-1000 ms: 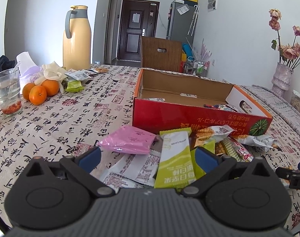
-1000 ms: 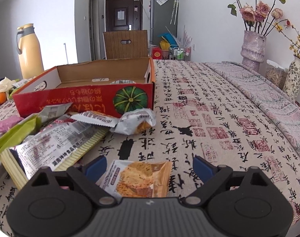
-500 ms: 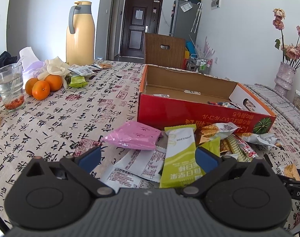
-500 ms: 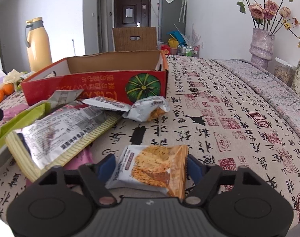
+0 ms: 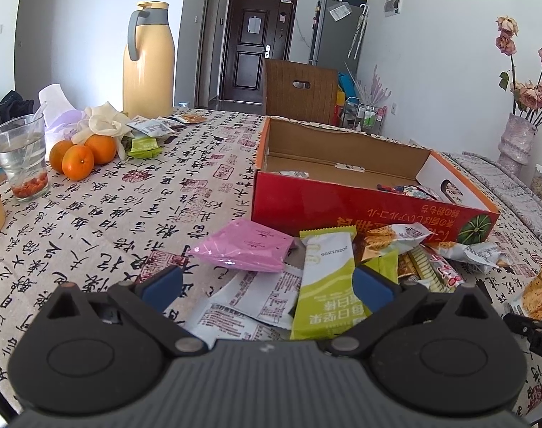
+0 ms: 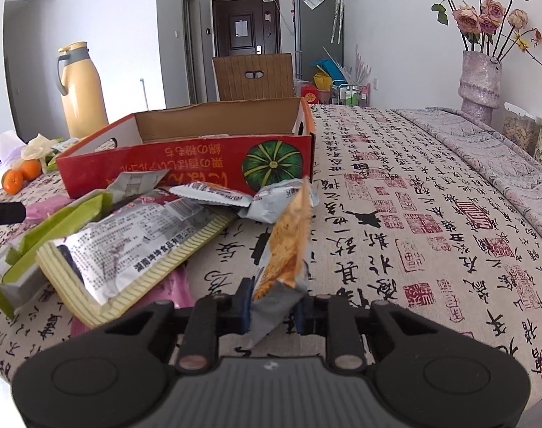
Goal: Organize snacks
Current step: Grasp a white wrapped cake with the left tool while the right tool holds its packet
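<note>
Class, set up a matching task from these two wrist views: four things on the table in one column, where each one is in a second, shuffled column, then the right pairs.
1. orange cracker packet
2. pink packet
3. oranges
4. red box

A. behind the snack pile
B. beside the water glass
C. pinched in the right gripper
D. ahead of the open left gripper

Pairs: 1-C, 2-D, 3-B, 4-A

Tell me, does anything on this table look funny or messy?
Yes. Most snack packets lie in a loose, overlapping heap on the tablecloth in front of the red box, which holds only a few. The right gripper pinches an orange snack pack by one end, so it sticks up on edge.
</note>
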Available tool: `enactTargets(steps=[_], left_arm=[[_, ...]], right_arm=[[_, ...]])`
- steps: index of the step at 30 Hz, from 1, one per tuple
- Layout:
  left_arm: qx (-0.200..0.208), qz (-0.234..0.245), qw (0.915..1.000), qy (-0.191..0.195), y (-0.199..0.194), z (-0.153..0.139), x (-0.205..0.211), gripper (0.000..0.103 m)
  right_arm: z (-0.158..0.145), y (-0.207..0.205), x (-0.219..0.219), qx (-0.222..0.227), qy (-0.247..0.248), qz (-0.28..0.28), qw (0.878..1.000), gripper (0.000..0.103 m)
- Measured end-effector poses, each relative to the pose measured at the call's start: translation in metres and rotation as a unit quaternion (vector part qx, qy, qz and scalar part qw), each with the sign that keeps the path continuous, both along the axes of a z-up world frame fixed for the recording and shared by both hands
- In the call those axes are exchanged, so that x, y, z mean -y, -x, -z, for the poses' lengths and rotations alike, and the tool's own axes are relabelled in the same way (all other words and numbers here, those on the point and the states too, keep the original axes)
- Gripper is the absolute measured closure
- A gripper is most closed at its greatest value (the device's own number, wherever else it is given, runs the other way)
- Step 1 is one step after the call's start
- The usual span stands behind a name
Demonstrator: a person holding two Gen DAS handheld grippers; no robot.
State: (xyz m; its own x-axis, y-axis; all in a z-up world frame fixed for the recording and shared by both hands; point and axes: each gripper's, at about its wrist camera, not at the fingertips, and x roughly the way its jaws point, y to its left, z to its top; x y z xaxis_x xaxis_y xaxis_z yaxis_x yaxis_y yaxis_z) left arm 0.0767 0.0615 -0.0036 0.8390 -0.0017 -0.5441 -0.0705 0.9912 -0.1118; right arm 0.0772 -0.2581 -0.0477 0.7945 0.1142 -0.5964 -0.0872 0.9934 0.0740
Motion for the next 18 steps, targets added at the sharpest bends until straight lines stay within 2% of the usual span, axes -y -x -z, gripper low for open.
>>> enactTargets(steps=[7, 11, 16, 18], left_arm=[[-0.008, -0.026, 0.9996, -0.006, -0.004, -0.002, -0.018, 0.000], [-0.046, -0.042, 0.9977, -0.027, -0.015, 0.007, -0.026, 0.000], [-0.088, -0.021, 0.9949, -0.045, -0.025, 0.023, -0.023, 0.000], [-0.089, -0.017, 0.9949, -0.046, -0.027, 0.025, -0.021, 0.000]], right_arm=[[-0.005, 0.002, 0.006, 0.016, -0.007, 0.006, 1.000, 0.088], [-0.006, 0.001, 0.011, 0.019, -0.011, 0.017, 1.000, 0.088], [-0.006, -0.001, 0.015, 0.019, -0.014, 0.026, 0.999, 0.088], [-0.006, -0.001, 0.015, 0.019, -0.014, 0.026, 0.999, 0.088]])
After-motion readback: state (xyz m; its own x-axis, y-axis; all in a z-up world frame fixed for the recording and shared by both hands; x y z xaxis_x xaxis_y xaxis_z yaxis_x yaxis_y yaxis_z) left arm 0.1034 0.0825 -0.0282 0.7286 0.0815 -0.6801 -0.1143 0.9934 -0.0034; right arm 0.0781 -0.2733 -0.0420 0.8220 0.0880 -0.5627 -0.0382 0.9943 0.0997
